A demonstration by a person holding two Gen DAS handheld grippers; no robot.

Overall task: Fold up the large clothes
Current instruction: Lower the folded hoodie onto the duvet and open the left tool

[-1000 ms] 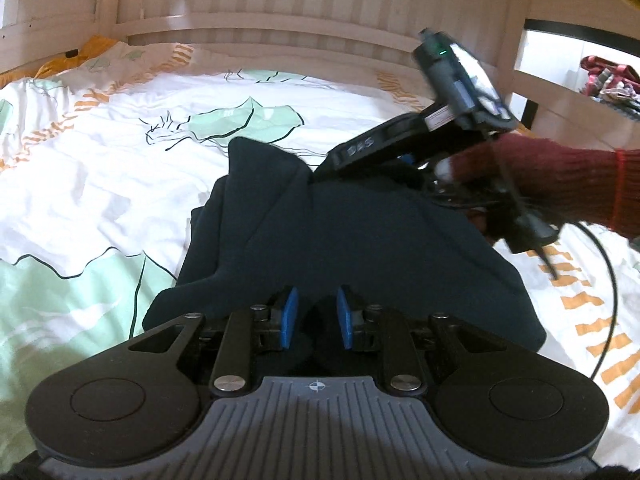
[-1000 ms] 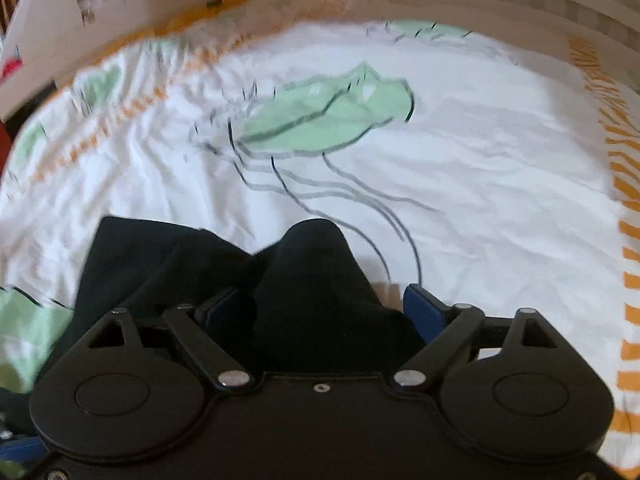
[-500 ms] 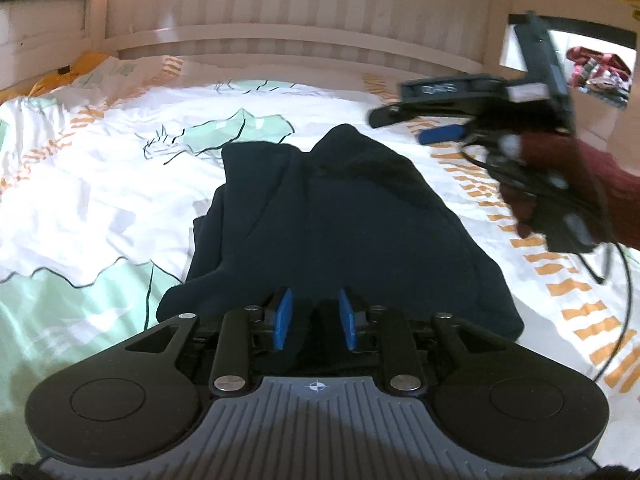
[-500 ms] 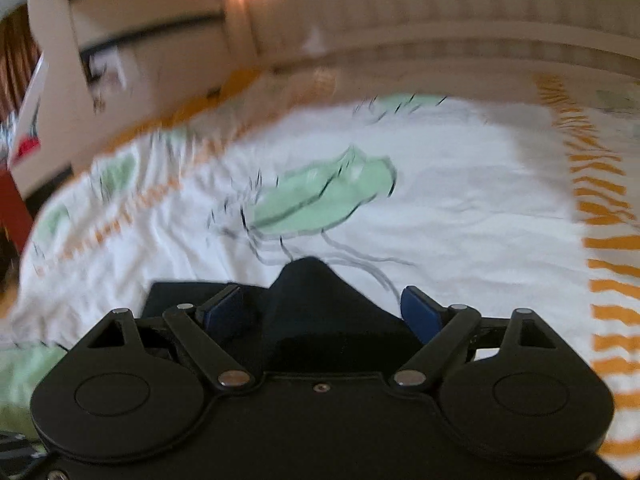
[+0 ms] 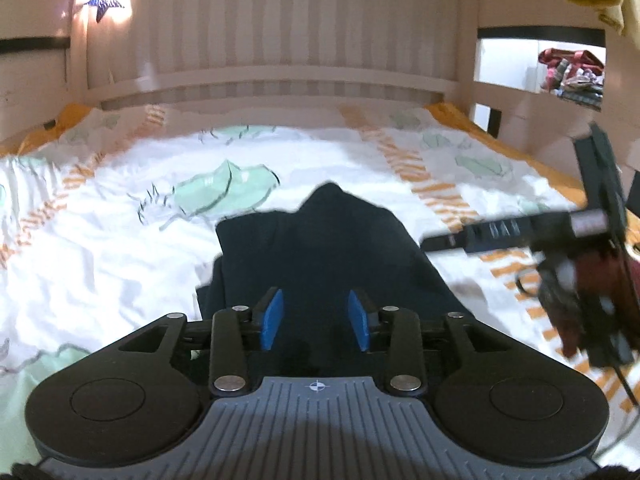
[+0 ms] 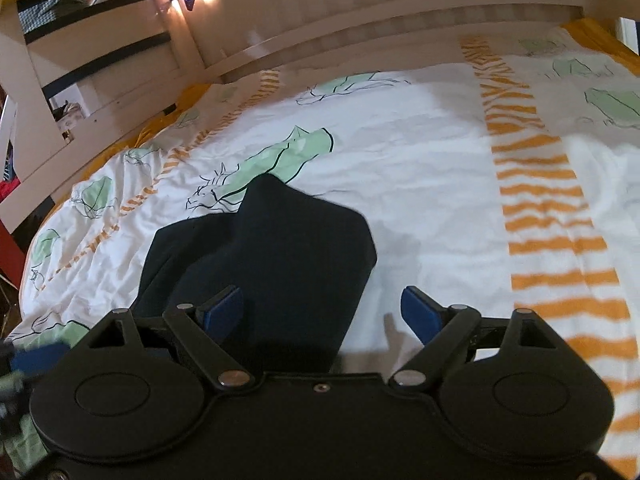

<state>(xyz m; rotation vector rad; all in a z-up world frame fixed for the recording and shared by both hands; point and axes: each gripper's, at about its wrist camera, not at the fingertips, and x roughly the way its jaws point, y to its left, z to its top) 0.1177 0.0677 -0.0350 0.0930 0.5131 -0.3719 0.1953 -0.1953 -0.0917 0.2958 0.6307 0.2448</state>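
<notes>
Dark garment (image 5: 320,256) amid open bedspread (image 5: 100,264)

The left gripper (image 5: 316,322) with blue pads is opening: its jaws, nearly together a second ago, now stand apart over the dark navy folded garment (image 5: 320,248). The right gripper (image 6: 324,314), earlier at the garment's far corner, now sits off to its right side, empty.

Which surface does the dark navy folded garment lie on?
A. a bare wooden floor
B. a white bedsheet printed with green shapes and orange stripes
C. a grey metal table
B: the dark navy garment rests on the white printed bedsheet, whose green shapes and orange stripes show around it.
</notes>
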